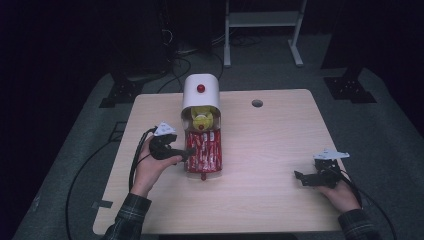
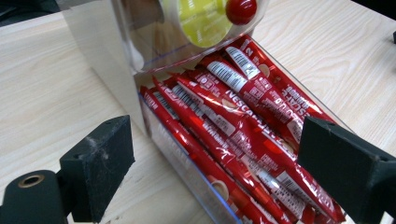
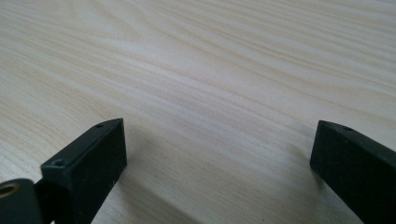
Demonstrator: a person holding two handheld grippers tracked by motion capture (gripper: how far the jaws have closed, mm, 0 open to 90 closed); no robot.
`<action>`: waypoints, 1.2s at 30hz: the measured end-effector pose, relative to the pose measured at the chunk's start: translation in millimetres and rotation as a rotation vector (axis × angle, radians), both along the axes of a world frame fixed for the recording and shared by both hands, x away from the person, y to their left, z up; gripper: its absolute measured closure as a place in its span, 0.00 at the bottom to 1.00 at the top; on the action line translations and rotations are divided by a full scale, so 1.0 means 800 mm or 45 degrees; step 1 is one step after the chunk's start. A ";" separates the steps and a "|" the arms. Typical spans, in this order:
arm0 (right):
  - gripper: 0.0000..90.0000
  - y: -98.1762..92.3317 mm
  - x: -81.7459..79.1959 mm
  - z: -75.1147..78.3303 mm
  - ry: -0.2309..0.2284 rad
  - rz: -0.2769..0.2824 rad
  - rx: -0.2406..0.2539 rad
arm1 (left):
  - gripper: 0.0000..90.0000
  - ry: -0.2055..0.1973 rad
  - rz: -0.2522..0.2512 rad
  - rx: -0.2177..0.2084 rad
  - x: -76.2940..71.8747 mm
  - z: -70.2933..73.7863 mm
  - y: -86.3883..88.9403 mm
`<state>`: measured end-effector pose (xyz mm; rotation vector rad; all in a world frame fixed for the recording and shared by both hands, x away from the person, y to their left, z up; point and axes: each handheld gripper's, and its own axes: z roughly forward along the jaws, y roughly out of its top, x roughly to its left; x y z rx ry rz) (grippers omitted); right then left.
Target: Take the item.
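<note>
Sachets (image 2: 243,126), red coffee sticks, lie packed in a clear dispenser (image 1: 202,131) near the middle of the table (image 1: 270,200), below its white lid with a red knob (image 1: 201,88). The left gripper (image 1: 186,153) sits at the dispenser's left side, jaws wide open astride its clear wall and the sachets, gripping nothing. The right gripper (image 1: 299,176) rests on the table well apart, jaws open and empty.
</note>
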<state>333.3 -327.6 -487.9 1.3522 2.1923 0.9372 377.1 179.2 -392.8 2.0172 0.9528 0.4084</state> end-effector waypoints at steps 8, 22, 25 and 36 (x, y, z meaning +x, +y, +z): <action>0.03 0.000 0.000 0.000 0.001 -0.001 0.000 | 0.14 -0.005 -0.017 -0.008 0.003 0.000 -0.010; 0.03 0.000 0.000 0.000 0.001 -0.001 0.000 | 0.26 0.012 -0.049 -0.009 0.007 -0.010 -0.021; 0.03 0.000 0.000 0.000 0.001 -0.001 0.000 | 0.29 0.016 -0.052 -0.011 0.008 -0.013 -0.024; 0.03 0.000 0.000 0.000 0.000 0.000 0.000 | 0.37 0.015 -0.063 -0.003 0.010 -0.019 -0.033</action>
